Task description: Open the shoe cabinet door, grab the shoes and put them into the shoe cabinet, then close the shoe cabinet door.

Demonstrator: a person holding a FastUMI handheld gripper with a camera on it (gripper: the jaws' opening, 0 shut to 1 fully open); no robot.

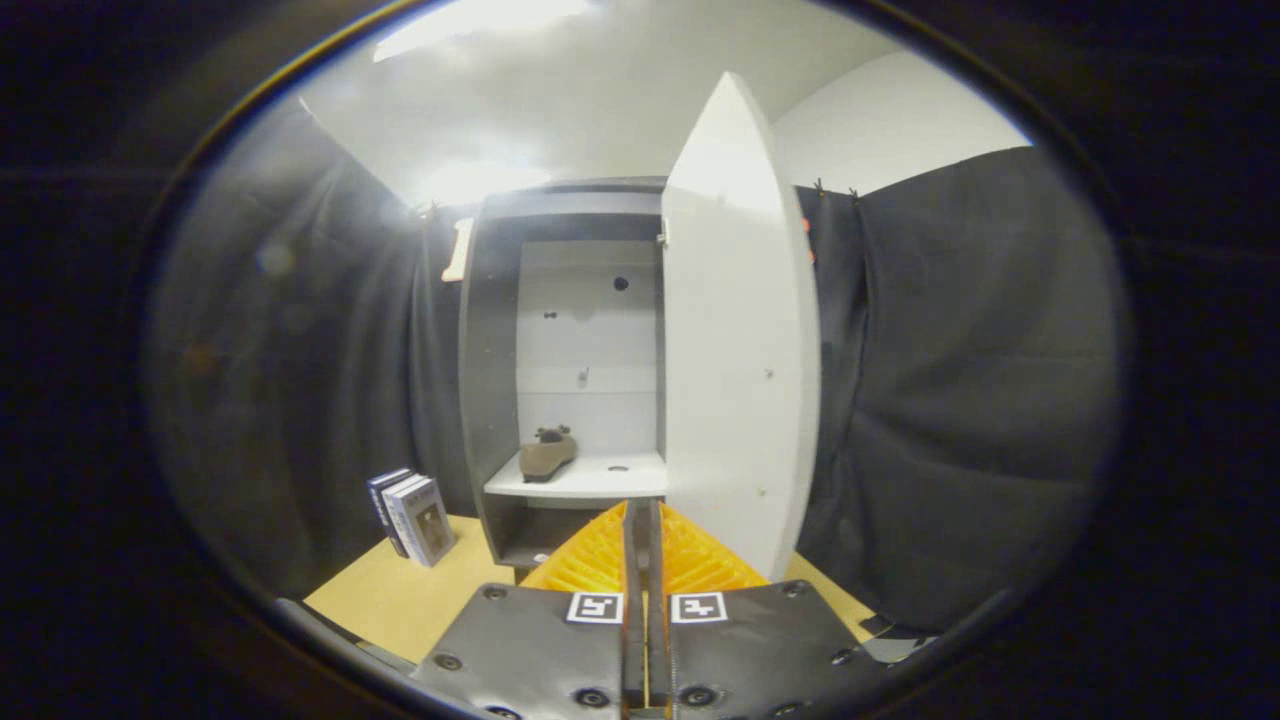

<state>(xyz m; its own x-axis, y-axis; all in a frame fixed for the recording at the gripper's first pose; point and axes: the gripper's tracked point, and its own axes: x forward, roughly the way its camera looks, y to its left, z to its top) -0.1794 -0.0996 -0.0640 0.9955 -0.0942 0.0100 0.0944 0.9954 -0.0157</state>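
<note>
The tall shoe cabinet with dark grey sides and a pale back panel stands on the light wooden counter, and its flat white door is swung open, edge-on towards the camera on the cabinet's right side. A single brown low-cut shoe already lies on the white inner shelf, towards that shelf's left edge. The gripper points at the cabinet from in front, near the bottom of the door, and its fingers are drawn together with only a thin slit between them, holding nothing. Judging from this, the opening and the stowing look done, at least for the one shoe on the shelf, so the step in hand appears to be closing the door. That calls for bringing the narrow fingers round to the far face of the door, near its free edge, and pushing it leftwards until it meets the cabinet front. Two small boxes stand near the counter's left edge, well clear of the door's swing.
</note>
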